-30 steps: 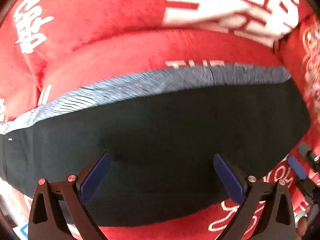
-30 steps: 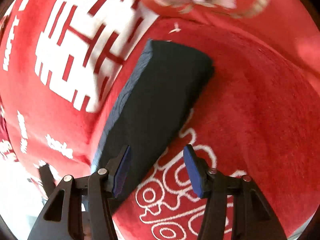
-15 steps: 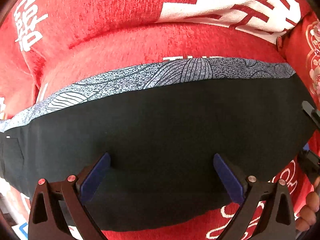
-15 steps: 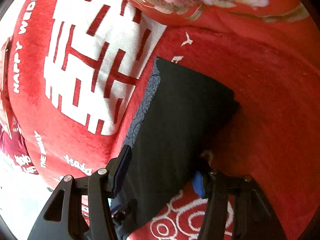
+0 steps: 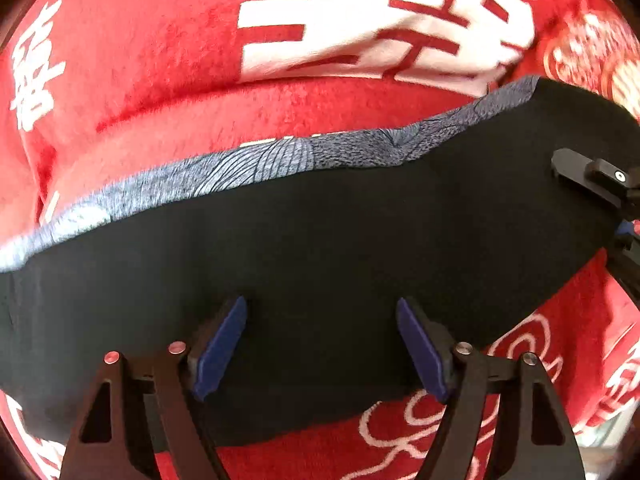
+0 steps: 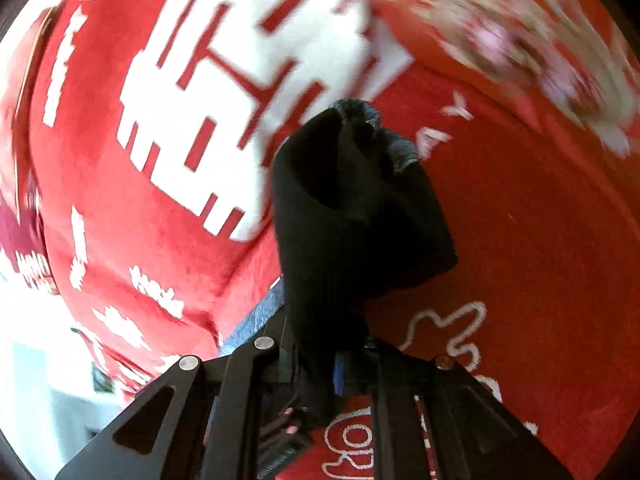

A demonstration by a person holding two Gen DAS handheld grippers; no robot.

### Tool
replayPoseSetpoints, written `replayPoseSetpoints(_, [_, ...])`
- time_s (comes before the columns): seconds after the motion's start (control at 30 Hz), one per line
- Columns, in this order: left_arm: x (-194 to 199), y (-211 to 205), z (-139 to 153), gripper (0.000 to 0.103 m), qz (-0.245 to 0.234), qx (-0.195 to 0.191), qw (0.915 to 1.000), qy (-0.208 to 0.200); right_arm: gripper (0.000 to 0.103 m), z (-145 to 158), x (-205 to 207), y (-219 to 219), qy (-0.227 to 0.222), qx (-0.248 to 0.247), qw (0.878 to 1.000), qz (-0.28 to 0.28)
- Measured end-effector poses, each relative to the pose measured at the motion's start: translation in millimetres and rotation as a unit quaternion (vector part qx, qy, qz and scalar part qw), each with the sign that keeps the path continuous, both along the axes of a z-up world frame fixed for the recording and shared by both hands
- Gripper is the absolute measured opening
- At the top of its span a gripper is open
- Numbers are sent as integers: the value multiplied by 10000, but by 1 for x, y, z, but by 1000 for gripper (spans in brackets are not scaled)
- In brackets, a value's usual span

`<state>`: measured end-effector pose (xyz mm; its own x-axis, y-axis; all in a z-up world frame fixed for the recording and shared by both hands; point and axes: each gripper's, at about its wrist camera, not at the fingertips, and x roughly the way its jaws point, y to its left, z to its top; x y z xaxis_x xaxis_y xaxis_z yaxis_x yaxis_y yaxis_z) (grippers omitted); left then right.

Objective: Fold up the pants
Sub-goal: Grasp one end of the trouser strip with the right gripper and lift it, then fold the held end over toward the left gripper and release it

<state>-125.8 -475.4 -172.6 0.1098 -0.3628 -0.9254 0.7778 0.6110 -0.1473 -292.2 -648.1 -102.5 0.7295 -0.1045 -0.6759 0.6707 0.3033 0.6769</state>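
Note:
The black pants (image 5: 320,248) lie folded lengthwise on the red cover, with a grey-blue patterned strip (image 5: 248,164) along their far edge. My left gripper (image 5: 320,344) is open, its blue pads (image 5: 218,354) hovering over the near edge of the pants, holding nothing. My right gripper (image 6: 338,364) is shut on the end of the pants (image 6: 352,220) and has it bunched and lifted off the cover. The right gripper also shows at the right edge of the left wrist view (image 5: 600,184), clamped on the raised end.
The red plush cover (image 5: 152,80) with large white characters (image 5: 360,20) spans the whole surface. A red embroidered floral cushion (image 6: 520,28) sits at the far right. The cover's edge and a bright floor (image 6: 48,392) lie at lower left of the right wrist view.
My right gripper closed on the end of the pants and lifted it, bunching the cloth. My left gripper's jaws narrowed but stay open over the near edge.

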Motion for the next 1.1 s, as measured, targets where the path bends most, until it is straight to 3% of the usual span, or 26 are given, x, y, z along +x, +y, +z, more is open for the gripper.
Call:
replayPoseSetpoints(0.17, [1, 10, 1, 77, -233, -195, 9995, 72, 12, 33, 40, 24, 406, -738, 9938, 730])
replayPoseSetpoints(0.33, [28, 32, 13, 77, -81, -279, 9968, 740, 12, 59, 80, 58, 728, -1313, 9801, 1299])
replayPoseSetpoints(0.47, [64, 82, 31, 77, 250, -251, 9977, 585, 12, 71, 119, 96, 1112, -1799, 9613, 1766])
replayPoseSetpoints(0.63, [124, 149, 27, 77, 641, 98, 9973, 341, 12, 57, 172, 152, 1573, -2154, 9361, 2295])
replayPoseSetpoints(0.73, [155, 190, 22, 77, 920, 316, 9950, 223, 13, 30, 209, 198, 2027, -2385, 9102, 2712])
replayPoseSetpoints(0.87, [183, 231, 12, 77, 1229, 512, 9908, 234, 18, -29, 242, 255, 2788, -2675, 8624, 3270])
replayPoseSetpoints(0.93, [187, 249, 8, 77, 1312, 542, 9895, 284, 24, -45, 250, 274, 3133, -3011, 8360, 3353])
replayPoseSetpoints(0.97, [190, 257, 7, 78, 1332, 526, 9892, 323, 30, -50, 254, 284, 3316, -3322, 8164, 3364])
replayPoseSetpoints(1.0, [192, 262, 7, 80, 1357, 505, 9888, 366, 44, -52, 257, 296, 3427, -3582, 7969, 3454])
replayPoseSetpoints(1.03, [193, 267, 9, 85, 1387, 489, 9884, 381, 52, -53, 261, 304, 3472, -3696, 7848, 3565])
replayPoseSetpoints(1.1, [195, 274, 14, 85, 1418, 384, 9882, 421, 53, -48, 261, 322, 3436, -3919, 7642, 3799])
